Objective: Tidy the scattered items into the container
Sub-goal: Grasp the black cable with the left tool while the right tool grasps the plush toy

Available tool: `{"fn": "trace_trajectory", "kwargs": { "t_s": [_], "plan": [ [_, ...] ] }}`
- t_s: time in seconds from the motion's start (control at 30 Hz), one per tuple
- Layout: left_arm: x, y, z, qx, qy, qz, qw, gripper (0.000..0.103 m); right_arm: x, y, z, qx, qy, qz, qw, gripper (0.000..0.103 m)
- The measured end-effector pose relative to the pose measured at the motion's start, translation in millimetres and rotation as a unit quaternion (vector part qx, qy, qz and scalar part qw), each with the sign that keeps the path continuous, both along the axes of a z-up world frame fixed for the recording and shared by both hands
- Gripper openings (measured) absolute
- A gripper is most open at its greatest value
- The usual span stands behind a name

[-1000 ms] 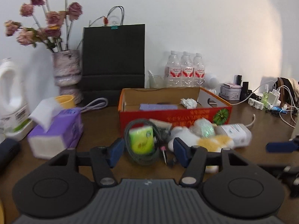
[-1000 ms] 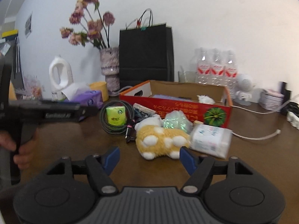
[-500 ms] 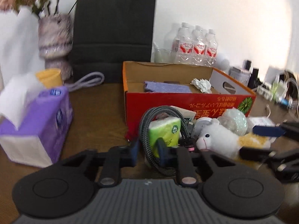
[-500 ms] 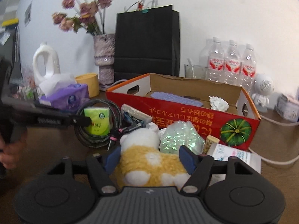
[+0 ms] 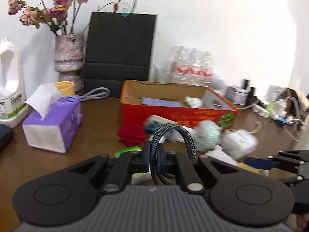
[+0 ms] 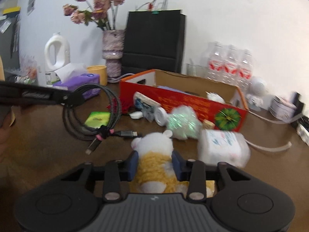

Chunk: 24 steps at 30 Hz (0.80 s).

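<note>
My left gripper (image 5: 153, 154) is shut on a black braided cable coil (image 5: 173, 127), which it holds above the brown table. In the right wrist view the left gripper (image 6: 74, 98) comes in from the left with the cable coil (image 6: 114, 104) hanging from it. A green tissue pack (image 6: 97, 118) lies flat under the coil. My right gripper (image 6: 155, 163) is closing on a yellow and white plush toy (image 6: 154, 145), and its blue pads touch the toy's sides. The red cardboard box (image 6: 193, 104) stands open behind, with a purple cloth and crumpled paper inside.
A shiny wrapped ball (image 6: 181, 121), a white wipes pack (image 6: 222, 147), a blister pack (image 6: 144, 102) and a red cloth (image 5: 131, 133) lie before the box. A purple tissue box (image 5: 52, 127), vase (image 5: 69, 61), black bag (image 5: 119, 48), bottles (image 5: 193, 69) and jug (image 5: 9, 81) stand around.
The left gripper went from open around the coil to shut on it and raised it off the green pack. The right gripper came up to the plush toy and narrowed onto it.
</note>
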<state>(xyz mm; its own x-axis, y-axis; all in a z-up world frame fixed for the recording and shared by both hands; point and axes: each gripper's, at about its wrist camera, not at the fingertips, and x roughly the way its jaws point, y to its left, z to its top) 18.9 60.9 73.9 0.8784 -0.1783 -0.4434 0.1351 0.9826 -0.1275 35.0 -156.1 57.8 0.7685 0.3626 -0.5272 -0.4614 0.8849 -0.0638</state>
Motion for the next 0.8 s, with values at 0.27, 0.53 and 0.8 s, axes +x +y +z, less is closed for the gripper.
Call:
{"fn": "trace_trajectory", "kwargs": {
  "t_s": [0.27,0.53,0.8],
  "plan": [
    [-39.1,-18.4,-14.9,-0.013,0.032,-0.022,0.9992,0.008,-44.9,-42.7,23.2,0.013,-0.008,0.036,0.999,0.056],
    [-53.9,-24.4,-17.4,-0.019,0.044,-0.021,0.9986,0.008,-26.0,-82.5,15.7,0.019,0.037,0.101,0.994,0.075],
    [-48.0,-27.9,-32.6,0.019,0.078,0.002,0.9968,0.008,-64.9,-76.7,6.0,0.065,0.05,0.141,0.987,0.07]
  ]
}}
